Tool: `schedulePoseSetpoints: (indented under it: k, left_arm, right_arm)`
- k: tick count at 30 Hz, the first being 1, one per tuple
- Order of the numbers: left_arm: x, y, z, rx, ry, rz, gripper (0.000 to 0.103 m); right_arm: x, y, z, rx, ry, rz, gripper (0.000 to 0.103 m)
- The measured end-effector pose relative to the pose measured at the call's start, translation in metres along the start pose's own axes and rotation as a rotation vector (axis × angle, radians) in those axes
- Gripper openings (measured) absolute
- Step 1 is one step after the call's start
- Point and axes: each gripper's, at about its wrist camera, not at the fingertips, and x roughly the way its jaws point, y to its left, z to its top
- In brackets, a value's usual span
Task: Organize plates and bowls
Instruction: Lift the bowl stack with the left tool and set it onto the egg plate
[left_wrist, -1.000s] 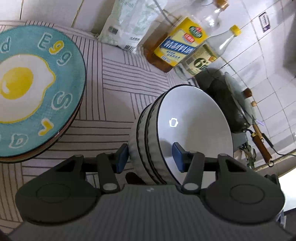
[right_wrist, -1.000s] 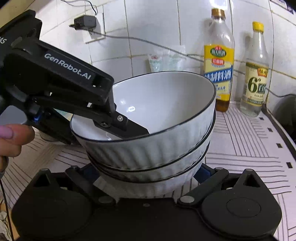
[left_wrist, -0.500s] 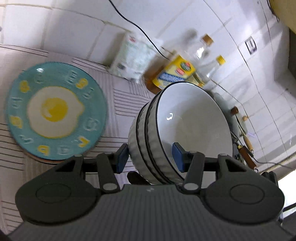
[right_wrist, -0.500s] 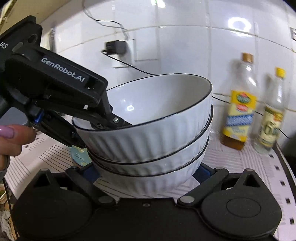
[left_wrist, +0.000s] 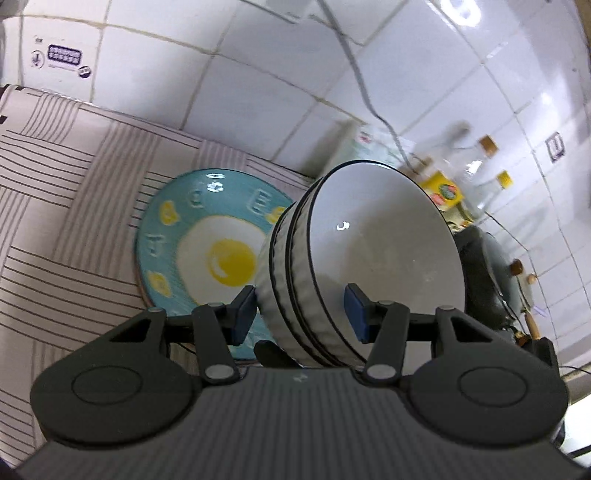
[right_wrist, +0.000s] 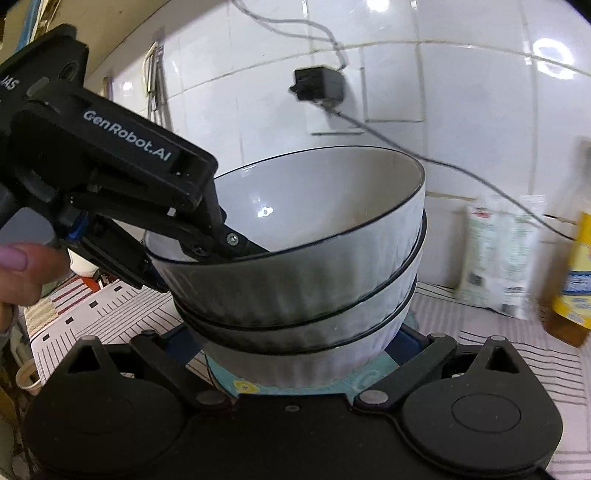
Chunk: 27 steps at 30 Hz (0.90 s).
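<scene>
A stack of three white ribbed bowls with black rims (left_wrist: 373, 258) is held in the air. My left gripper (left_wrist: 300, 314) is shut on the stack's rim, one pad inside the top bowl and one outside. My right gripper (right_wrist: 295, 354) is shut on the base of the same stack (right_wrist: 306, 291), its blue pads at each side of the bottom bowl. The left gripper (right_wrist: 229, 240) shows clamped on the rim in the right wrist view. A teal plate with a fried-egg picture (left_wrist: 207, 251) lies on the striped counter just below and left of the bowls.
Oil and vinegar bottles (left_wrist: 443, 192) and a white bag (right_wrist: 498, 254) stand by the tiled wall at the right. A dark wok with a lid (left_wrist: 487, 273) is at far right. A plug and cable (right_wrist: 317, 88) hang on the wall.
Both grippers have carried the bowl stack up and leftward; it now hangs over the edge of the teal plate, and the bottles have fallen away to the right.
</scene>
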Motion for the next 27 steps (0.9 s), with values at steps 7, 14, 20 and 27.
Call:
schedulePoseSetpoints:
  k: [7, 14, 20, 27]
  left_arm:
    - [0.027, 0.025, 0.012, -0.005, 0.010, 0.032, 0.050]
    - [0.051, 0.041, 0.022, 0.002, 0.043, 0.039, 0.051]
    - [0.058, 0.047, 0.025, -0.001, 0.061, 0.044, 0.051]
    - [0.061, 0.051, 0.027, -0.015, 0.066, 0.050, 0.051]
  right_arm:
    - [0.038, -0.004, -0.005, 0.012, 0.043, 0.023, 0.102]
    - [0.070, -0.007, -0.010, -0.019, 0.091, 0.008, 0.102]
    - [0.082, -0.004, -0.011, -0.025, 0.117, 0.007, 0.102]
    - [0.089, 0.000, -0.008, -0.040, 0.128, 0.006, 0.102]
